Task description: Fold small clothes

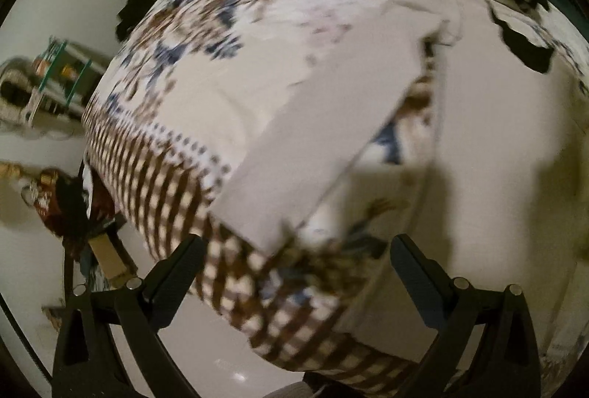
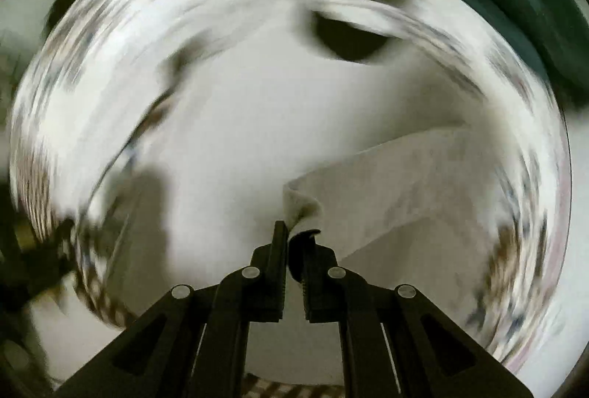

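A small white garment (image 1: 324,147) lies on a bed covered with a patterned sheet (image 1: 176,184); in the left wrist view a flat white panel of it runs diagonally across the middle. My left gripper (image 1: 298,250) is open and empty, above the garment's near corner. My right gripper (image 2: 298,232) is shut on a corner of the white garment (image 2: 386,192) and lifts a fold of it off the bed. The right wrist view is heavily blurred.
The sheet has a brown checked border and blue-brown flowers. A dark cloth (image 1: 526,44) lies at the far right of the bed, also in the right wrist view (image 2: 346,41). The bed edge drops to a pale floor (image 1: 206,354) with furniture (image 1: 55,81) at left.
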The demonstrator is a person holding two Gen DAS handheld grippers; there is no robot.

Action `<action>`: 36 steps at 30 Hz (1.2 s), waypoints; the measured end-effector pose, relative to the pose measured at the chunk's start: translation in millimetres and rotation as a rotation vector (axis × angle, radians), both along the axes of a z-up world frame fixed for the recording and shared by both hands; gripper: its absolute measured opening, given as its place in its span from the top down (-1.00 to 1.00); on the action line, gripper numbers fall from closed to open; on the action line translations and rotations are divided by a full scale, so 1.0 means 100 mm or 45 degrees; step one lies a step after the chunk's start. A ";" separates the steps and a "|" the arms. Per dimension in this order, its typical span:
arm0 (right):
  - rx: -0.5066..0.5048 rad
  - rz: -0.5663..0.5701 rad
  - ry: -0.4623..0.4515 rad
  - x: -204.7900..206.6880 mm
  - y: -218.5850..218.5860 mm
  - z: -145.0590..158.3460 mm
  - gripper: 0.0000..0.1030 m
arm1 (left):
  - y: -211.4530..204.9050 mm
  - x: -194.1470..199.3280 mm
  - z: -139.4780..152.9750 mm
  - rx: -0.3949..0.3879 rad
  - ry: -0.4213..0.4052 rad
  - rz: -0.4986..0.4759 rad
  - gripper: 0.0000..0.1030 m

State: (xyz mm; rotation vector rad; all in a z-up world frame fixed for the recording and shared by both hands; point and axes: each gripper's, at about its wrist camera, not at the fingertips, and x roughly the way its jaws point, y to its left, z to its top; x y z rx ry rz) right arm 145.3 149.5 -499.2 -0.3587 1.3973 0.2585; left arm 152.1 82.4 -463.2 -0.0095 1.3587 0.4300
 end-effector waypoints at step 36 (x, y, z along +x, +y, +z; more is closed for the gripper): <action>0.309 -0.672 0.425 -0.09 -2.02 -1.08 0.01 | 1.29 -0.33 -0.60 -0.339 -0.238 0.573 0.86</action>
